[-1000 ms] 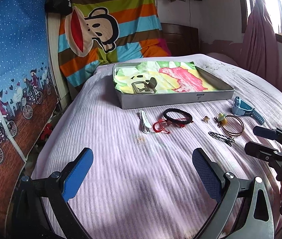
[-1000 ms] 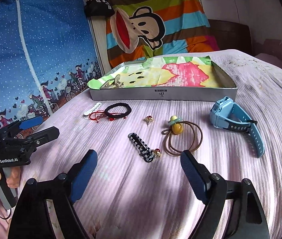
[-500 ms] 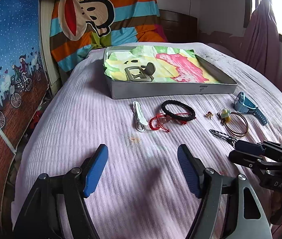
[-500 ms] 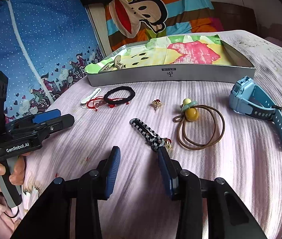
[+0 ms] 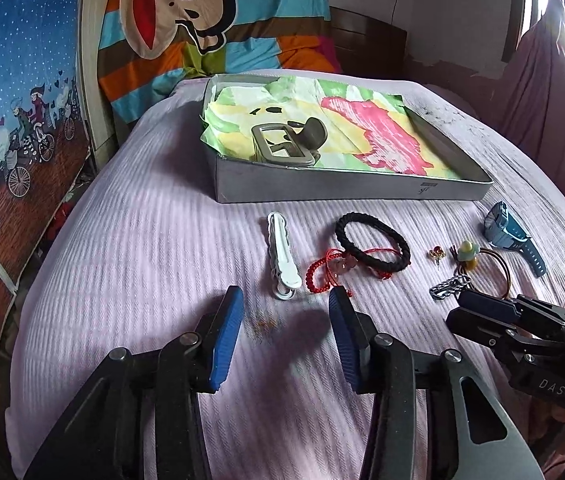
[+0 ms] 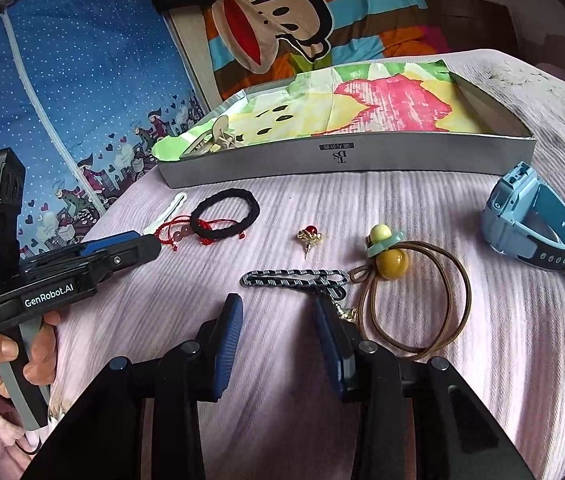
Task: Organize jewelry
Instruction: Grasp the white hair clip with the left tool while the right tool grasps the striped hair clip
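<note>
Left gripper [image 5: 284, 312] closing, empty, white clip [image 5: 281, 256] at twelve: centre first. Right gripper [image 6: 278, 316] half-open, empty, striped clip [image 6: 294, 279] at twelve.

Left tongs [image 5: 284, 300] closing on nothing; right tongs [image 6: 278, 308] part-open, seemingly empty.

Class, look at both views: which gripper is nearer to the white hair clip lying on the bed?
Left. The left gripper sits just short of the white hair clip, nothing between its closing fingers. The right gripper is further along, by the striped clip.
</note>
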### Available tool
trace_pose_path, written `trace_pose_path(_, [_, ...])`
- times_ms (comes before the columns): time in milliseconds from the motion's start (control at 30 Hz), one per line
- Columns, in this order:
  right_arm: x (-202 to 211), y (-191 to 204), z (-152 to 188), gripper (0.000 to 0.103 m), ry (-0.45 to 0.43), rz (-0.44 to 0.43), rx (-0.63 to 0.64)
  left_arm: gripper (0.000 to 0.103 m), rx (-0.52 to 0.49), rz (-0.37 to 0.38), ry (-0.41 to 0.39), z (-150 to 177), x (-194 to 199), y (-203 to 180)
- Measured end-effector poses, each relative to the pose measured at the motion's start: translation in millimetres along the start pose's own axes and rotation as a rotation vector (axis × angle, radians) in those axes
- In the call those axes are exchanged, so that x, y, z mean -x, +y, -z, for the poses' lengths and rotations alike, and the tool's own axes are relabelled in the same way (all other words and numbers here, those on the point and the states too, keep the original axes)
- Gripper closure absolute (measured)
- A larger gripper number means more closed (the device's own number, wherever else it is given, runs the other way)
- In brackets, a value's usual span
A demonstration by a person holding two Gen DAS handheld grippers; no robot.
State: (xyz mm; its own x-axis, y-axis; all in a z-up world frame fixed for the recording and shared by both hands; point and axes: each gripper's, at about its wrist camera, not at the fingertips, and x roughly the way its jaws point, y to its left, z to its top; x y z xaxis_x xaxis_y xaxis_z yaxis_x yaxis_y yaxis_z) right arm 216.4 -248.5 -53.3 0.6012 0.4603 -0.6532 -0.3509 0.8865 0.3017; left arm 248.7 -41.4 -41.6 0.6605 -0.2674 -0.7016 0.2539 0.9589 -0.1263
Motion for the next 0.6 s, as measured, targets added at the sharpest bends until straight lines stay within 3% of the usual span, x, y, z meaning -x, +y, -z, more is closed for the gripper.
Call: trace_pose_path(600, [-15.0,-3.8,-21.3,0.068,-0.027,-0.001,-0.041,0.068,0.111,0.050,-0.075,-1.0,0.9,18.2])
